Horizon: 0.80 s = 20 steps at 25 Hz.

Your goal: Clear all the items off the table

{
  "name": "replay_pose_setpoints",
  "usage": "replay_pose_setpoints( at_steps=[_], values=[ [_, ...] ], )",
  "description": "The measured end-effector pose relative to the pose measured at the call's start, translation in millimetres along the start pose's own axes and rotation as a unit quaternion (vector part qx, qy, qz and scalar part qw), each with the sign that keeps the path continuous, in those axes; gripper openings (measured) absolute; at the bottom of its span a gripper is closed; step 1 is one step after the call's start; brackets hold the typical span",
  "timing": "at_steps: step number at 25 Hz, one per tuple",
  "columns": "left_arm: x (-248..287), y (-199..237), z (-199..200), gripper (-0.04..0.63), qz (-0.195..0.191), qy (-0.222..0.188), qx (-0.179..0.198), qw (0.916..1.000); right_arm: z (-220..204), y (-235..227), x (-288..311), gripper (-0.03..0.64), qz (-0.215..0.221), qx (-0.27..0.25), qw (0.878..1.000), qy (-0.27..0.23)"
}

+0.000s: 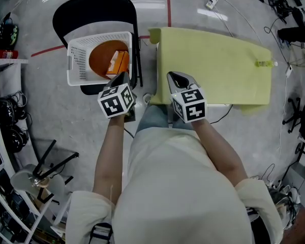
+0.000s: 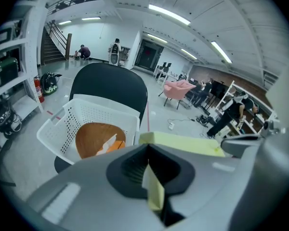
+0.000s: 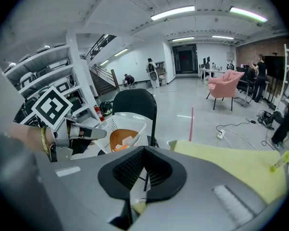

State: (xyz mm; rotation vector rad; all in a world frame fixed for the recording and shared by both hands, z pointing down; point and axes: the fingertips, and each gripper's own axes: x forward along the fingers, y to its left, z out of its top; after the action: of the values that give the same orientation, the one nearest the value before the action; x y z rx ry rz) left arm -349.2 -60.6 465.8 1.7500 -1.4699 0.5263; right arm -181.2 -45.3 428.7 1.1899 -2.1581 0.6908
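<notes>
A yellow cloth covers the table ahead of me and also shows in the left gripper view and the right gripper view. My left gripper is off the cloth's left edge, by the basket, shut on a yellow fold of cloth. Over the cloth's near left part, my right gripper is shut on a pale yellow fold. A small yellow-green item lies at the cloth's far right. A white basket on a black chair holds a brown round plate and an orange box.
Shelving with gear runs along the left. A tripod-like stand is on the floor at lower left. Cables and a power strip lie beyond the table. A red line marks the floor.
</notes>
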Motion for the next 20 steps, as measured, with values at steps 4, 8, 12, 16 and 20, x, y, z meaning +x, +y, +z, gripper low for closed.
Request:
replay_pose_setpoints(
  at_steps=[4,8,12,16,20],
  values=[
    [-1.0,-23.8,0.1,0.009,-0.009,-0.005,0.012,0.9999,-6.0,-16.4,-14.0,-0.001,-0.007,0.007,1.000,-0.007],
    [-2.5,-49.8,-3.3,0.009,-0.011,-0.007,0.019,0.9997,-14.3,-35.9,-31.3,-0.001,-0.013,0.011,1.000,-0.013],
    [-3.1,-79.7,-6.2,0.009,-0.016,-0.009,0.027,0.9995,-21.5,-58.1,-50.4,-0.001,-0.018,0.013,1.000,-0.016],
    [-5.2,-112.4,-11.8,0.009,-0.021,-0.008,0.035,0.9991,-30.8,-80.5,-72.1,-0.001,-0.023,0.016,0.999,-0.019],
    [-3.4,-145.6,-21.0,0.009,-0.030,-0.004,0.045,0.9985,-43.9,-102.9,-91.9,-0.001,-0.030,0.019,0.999,-0.019]
  ],
)
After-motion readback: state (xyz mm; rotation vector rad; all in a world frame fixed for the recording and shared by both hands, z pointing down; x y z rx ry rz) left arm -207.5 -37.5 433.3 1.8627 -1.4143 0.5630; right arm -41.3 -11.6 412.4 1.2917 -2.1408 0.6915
